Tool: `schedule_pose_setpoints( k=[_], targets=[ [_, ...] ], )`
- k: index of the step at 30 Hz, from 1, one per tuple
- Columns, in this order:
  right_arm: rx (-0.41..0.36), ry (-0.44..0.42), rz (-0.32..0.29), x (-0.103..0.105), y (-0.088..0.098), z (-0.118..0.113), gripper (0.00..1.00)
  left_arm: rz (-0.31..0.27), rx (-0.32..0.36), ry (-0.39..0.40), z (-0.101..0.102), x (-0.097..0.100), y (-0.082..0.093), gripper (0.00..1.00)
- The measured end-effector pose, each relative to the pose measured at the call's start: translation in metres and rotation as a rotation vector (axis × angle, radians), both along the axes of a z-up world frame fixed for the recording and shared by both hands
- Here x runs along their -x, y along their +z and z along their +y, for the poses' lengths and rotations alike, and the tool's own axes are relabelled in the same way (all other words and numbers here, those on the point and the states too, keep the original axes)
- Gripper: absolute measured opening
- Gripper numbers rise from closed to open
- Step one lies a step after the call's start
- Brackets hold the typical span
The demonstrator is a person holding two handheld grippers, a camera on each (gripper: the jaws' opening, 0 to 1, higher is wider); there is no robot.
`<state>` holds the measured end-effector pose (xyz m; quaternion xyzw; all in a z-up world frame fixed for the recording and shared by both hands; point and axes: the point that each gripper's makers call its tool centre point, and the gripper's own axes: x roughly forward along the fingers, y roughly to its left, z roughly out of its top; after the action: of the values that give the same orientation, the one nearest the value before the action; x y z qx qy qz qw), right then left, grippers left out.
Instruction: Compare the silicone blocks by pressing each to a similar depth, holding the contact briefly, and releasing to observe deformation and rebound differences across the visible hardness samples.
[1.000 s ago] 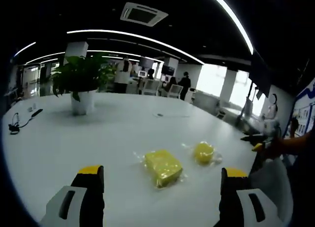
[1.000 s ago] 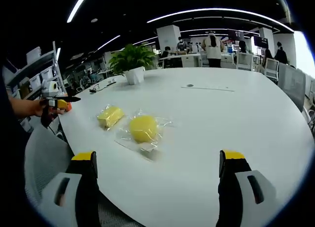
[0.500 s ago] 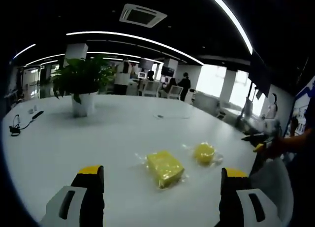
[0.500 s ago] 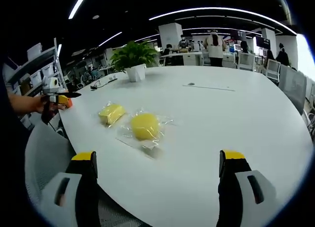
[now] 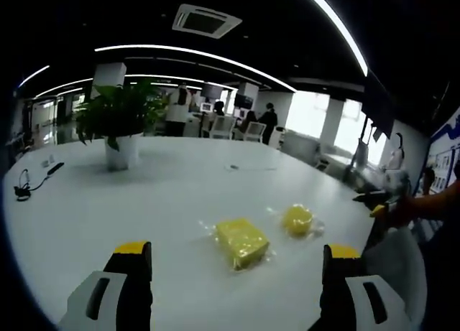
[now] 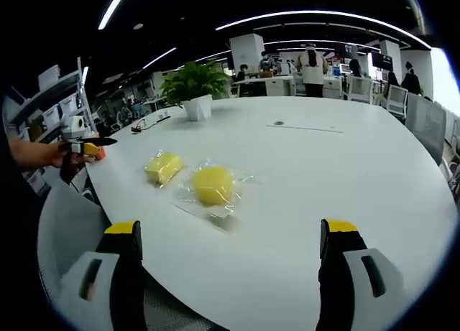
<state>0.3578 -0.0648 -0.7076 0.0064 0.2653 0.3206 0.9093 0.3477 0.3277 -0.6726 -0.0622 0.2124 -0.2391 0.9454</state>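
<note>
So you've got both samples sitting on the white surface (image 6: 345, 173), each in its clear wrap, and nothing's been pressed yet as far as I can judge. In the left gripper view the rectangular yellow block (image 5: 241, 241) sits just below centre of the frame, and the round yellow block (image 5: 297, 220) is right of it and a bit higher. The left gripper (image 5: 233, 273) is released, jaws spread wide at the bottom corners with nothing between them, and the rectangular block lies almost dead ahead between them, its long axis running diagonally from upper left to lower right.

In the right gripper view it flips: the round yellow block (image 6: 213, 185) is near centre, slightly left, and the rectangular yellow block (image 6: 163, 166) is further left and higher. The right gripper (image 6: 233, 273) is released too, holding nothing.

So the split looks natural to me: left gripper is lined up for the rectangular one, right gripper for the round one. Both are near but clear of the jaws, so you'd need to push forward and down

The potted plant (image 5: 120, 123) in the upper left is well out of your way
</note>
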Motion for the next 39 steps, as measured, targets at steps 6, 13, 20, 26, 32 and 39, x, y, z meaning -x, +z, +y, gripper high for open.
schedule_pose_setpoints(
  k=[6,13,20,26,32,39],
  targets=[
    [-0.002,-0.005,0.007,0.002,-0.001,-0.001,0.97,0.005,0.009,-0.002,-0.001,0.002,0.002,1.00],
    [-0.007,-0.016,-0.002,0.006,0.004,-0.006,0.97,0.058,0.017,0.023,0.005,0.004,-0.006,1.00],
    [-0.004,-0.022,-0.010,0.008,0.005,-0.009,0.97,0.056,0.023,0.013,0.004,0.005,-0.005,1.00],
    [-0.014,-0.021,-0.017,0.007,0.008,-0.004,0.97,0.054,0.024,0.007,0.002,0.006,-0.004,1.00],
    [-0.022,-0.013,-0.019,0.004,0.009,-0.001,0.97,0.059,0.020,-0.003,0.003,0.007,-0.004,1.00],
    [-0.017,-0.002,-0.022,0.004,0.011,0.003,0.97,0.068,0.040,0.019,0.009,0.008,-0.004,1.00]
  ],
)
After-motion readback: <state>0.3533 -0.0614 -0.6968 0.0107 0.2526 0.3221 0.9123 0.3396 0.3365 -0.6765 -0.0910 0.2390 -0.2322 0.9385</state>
